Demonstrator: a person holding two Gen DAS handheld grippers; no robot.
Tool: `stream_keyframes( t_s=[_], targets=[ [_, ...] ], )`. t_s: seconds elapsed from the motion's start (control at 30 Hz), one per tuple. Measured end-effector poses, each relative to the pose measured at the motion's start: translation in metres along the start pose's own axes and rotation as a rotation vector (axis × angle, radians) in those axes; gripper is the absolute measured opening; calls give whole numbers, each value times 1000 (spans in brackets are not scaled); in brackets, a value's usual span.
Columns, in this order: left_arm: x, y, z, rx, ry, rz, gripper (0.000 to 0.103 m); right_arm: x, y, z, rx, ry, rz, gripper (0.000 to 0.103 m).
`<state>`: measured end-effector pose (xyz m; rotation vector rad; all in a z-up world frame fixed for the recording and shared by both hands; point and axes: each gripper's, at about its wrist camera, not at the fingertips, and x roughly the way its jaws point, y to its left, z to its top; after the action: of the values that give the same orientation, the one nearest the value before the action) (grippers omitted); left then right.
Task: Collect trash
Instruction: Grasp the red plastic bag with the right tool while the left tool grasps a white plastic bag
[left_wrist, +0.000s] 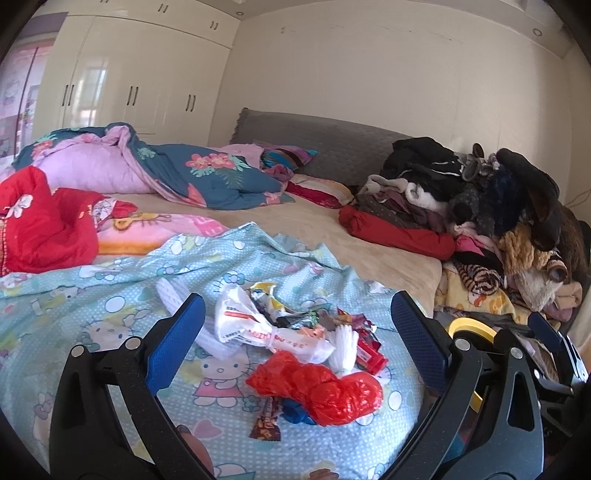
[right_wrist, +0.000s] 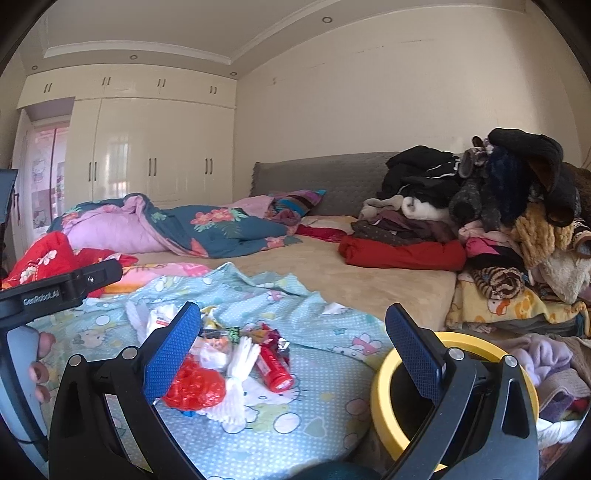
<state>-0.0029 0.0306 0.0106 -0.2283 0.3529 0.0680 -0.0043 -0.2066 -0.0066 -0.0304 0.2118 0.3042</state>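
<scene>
Plainly the trash pile lies on the bed's blue sheet dead ahead between the left tongs, nearer than the right tongs; both gape wide, empty, yellow-rimmed bin rightward.

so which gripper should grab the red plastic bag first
Left, probably. The left gripper is open with the red plastic bag lying right between its fingers. The right gripper is open too, but the bag sits off by its left finger, nearer the yellow bin.
</scene>
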Motion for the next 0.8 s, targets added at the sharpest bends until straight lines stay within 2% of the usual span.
stream_keyframes(
  t_s=[0.43, 0.8],
  targets=[
    [3, 44, 3, -70, -1, 69, 92, 27, 39, 0, -41, 91, 161, 97],
    [23, 82, 3, -103, 25, 47, 92, 56, 73, -11, -92, 205, 293, 97]
  ],
)
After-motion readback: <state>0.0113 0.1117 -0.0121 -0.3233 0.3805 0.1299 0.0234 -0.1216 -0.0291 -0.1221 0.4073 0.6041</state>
